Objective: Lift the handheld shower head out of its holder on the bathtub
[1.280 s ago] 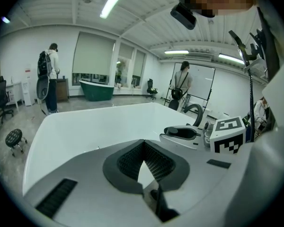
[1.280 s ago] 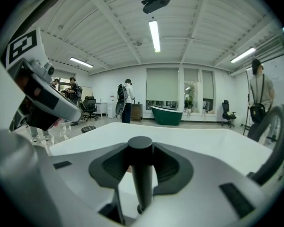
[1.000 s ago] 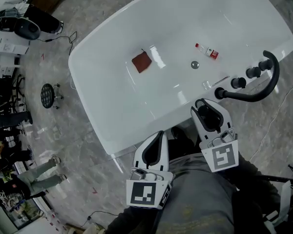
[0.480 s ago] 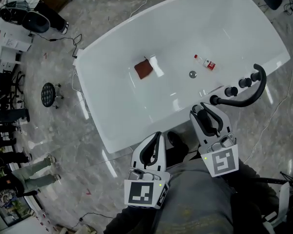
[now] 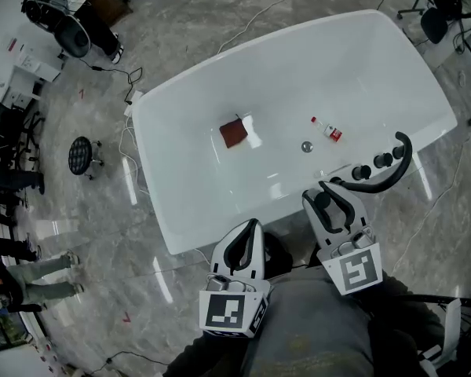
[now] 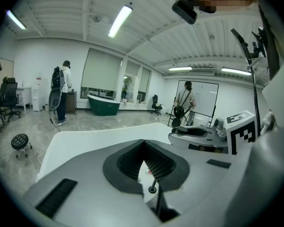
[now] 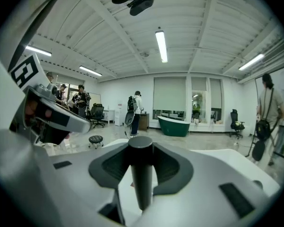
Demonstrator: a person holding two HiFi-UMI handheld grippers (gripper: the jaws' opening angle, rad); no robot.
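The white bathtub [image 5: 188,203] lies below me. At its right rim the black handheld shower head [image 5: 381,181] curves past three black knobs [image 5: 382,161]. My right gripper [image 5: 323,188] reaches to the near end of that black piece. In the right gripper view a black cylinder with a flat top [image 7: 142,174] stands upright between the jaws of the right gripper [image 7: 141,148], which are shut on it. I cannot tell whether it is clear of its holder. My left gripper [image 5: 251,225] hangs over the tub's near rim, and in its own view the left gripper [image 6: 143,143] is shut, its fingertips meeting on nothing.
Inside the tub lie a red-brown cloth [image 5: 234,134], a small bottle with a red label [image 5: 330,130] and the drain [image 5: 306,146]. A black stool [image 5: 79,155] stands on the marble floor at left. People and office chairs are along the far left.
Both grippers have risen, the right one still around the black cylinder. In the head view the tub has shrunk and drawn away, showing more floor.
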